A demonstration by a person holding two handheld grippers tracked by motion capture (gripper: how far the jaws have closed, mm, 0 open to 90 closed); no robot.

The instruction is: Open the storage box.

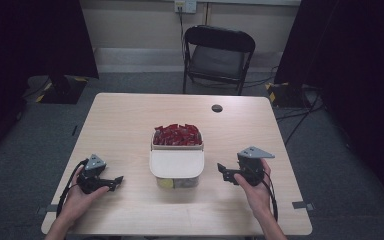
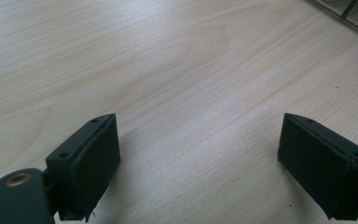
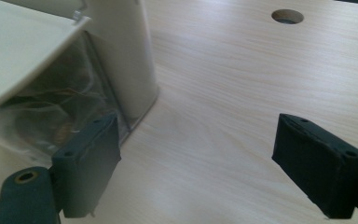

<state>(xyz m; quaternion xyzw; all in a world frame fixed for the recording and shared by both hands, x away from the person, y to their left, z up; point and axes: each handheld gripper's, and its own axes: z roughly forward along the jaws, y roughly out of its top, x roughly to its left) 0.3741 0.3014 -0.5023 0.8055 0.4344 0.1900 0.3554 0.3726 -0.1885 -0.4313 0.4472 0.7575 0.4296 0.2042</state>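
Left gripper (image 1: 111, 183): held low over the table (image 1: 130, 120), fingers (image 2: 91, 161) spread wide, nothing but bare wood grain between them.

Right gripper (image 1: 225, 173): held in the person's right hand (image 1: 257, 187), fingers (image 3: 93, 161) spread wide and gripping nothing; they point toward the container.

Container (image 1: 176, 167): cream-coloured, clear-walled box between the two sets of fingers, apart from both. In the right gripper view its near corner stands just beyond one finger. Its pale lid (image 1: 176, 164) covers the near half. No readable label or writing on it.

Red packets (image 1: 177, 135): heaped in the uncovered far half of the container, beyond the fingers; any print too small to read.

Round hole (image 1: 217, 108): in the table, farther off.

Folding chair (image 1: 219, 55): black, on the floor past the far edge.
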